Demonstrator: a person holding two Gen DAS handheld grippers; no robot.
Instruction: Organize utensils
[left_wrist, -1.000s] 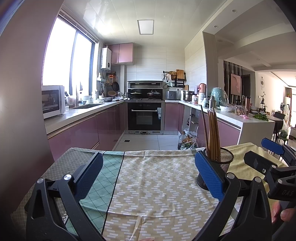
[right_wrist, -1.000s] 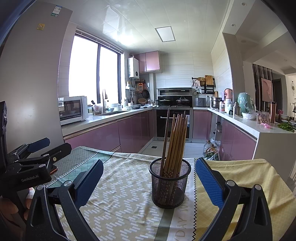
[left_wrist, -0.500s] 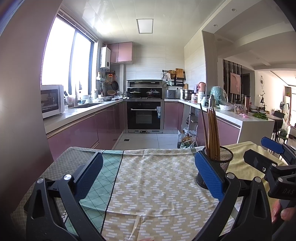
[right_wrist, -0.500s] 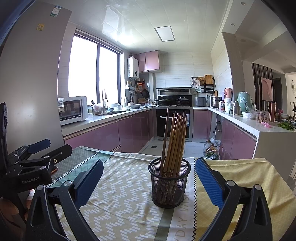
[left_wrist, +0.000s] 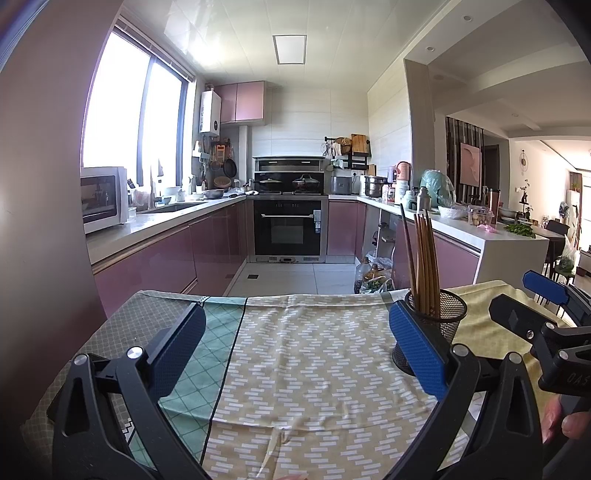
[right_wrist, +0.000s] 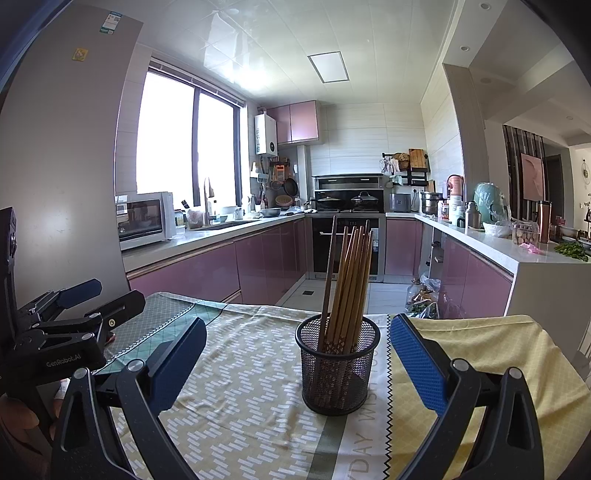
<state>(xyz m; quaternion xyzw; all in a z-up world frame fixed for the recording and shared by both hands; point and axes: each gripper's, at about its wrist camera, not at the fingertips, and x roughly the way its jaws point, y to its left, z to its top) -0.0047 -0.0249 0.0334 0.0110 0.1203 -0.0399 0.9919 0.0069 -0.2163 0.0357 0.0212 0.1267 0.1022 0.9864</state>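
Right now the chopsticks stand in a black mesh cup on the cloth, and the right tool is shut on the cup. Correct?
Not quite. In the right wrist view the right tool is open, not touching the black mesh cup. The chopsticks do stand in it, on the cloth.

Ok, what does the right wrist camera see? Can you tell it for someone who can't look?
A black mesh cup full of wooden chopsticks stands on a patterned tablecloth, straight ahead between the open blue fingers of the right gripper. The left gripper is at the left edge, and a pink kitchen lies behind.

Mesh cup (right_wrist: 338, 365) amid bare tablecloth (right_wrist: 243, 398)
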